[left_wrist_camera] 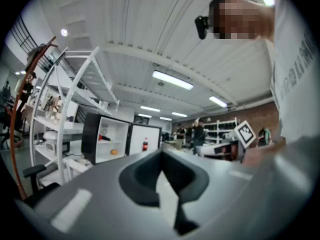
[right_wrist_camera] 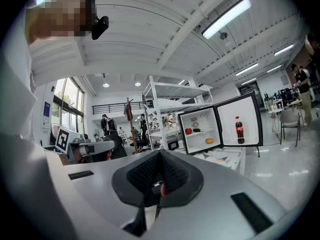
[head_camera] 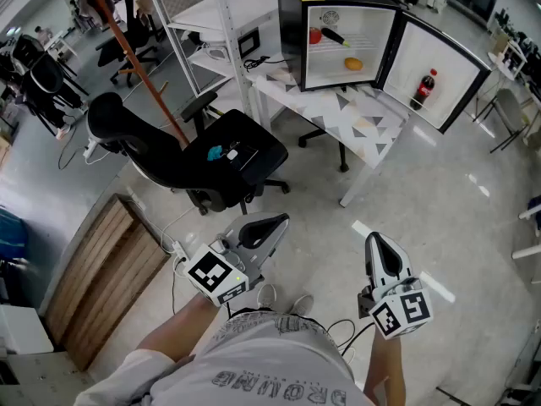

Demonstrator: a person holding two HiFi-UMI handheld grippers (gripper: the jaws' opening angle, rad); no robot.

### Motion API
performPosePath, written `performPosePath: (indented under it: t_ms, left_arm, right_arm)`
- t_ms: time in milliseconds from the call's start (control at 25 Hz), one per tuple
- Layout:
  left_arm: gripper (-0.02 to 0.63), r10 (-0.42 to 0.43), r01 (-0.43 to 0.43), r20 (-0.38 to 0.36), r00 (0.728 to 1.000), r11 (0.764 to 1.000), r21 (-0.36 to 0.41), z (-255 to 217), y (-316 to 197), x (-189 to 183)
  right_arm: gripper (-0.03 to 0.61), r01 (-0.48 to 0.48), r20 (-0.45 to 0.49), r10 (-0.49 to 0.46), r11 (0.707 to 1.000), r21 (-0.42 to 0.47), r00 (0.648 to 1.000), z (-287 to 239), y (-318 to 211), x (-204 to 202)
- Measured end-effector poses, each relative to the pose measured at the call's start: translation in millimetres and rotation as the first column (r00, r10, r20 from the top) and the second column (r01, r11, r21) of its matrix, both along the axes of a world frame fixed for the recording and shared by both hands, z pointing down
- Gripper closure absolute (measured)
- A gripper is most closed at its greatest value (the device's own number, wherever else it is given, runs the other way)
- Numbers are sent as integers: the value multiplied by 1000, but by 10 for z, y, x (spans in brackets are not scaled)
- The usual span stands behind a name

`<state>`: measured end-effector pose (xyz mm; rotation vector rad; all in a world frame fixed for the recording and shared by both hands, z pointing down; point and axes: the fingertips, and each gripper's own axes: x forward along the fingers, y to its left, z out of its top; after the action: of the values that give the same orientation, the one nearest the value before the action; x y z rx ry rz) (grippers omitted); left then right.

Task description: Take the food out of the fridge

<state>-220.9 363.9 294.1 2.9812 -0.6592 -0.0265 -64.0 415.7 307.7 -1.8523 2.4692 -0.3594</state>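
While I'm standing well back, the black office chair (head_camera: 215, 155) is on the left, then my left gripper (head_camera: 275, 224), jaws closed together on nothing. Past that, the mini fridge (head_camera: 292, 24) sits on the bench (head_camera: 372, 129), door swung wide: a red round fruit (head_camera: 315, 35) and a dark long thing (head_camera: 332, 36) up top, an orange lump (head_camera: 352, 63) below. My right gripper (head_camera: 378, 244) is pinched closed and empty too. A cola bottle (head_camera: 423, 89) stands in the door.
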Motion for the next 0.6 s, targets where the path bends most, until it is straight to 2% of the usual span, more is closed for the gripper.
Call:
performPosePath:
  t_ms: [320,600]
  left_arm:
    - [607,-4,4,8,1000,1000,0,17,61,4]
    - [607,-4,4,25,1000,1000,8,22,125,125]
  right_arm:
    - [586,-4,48,3,1000,24,999,-52,53,43]
    - [586,-9,65,9,1000,2,998,19,104,186]
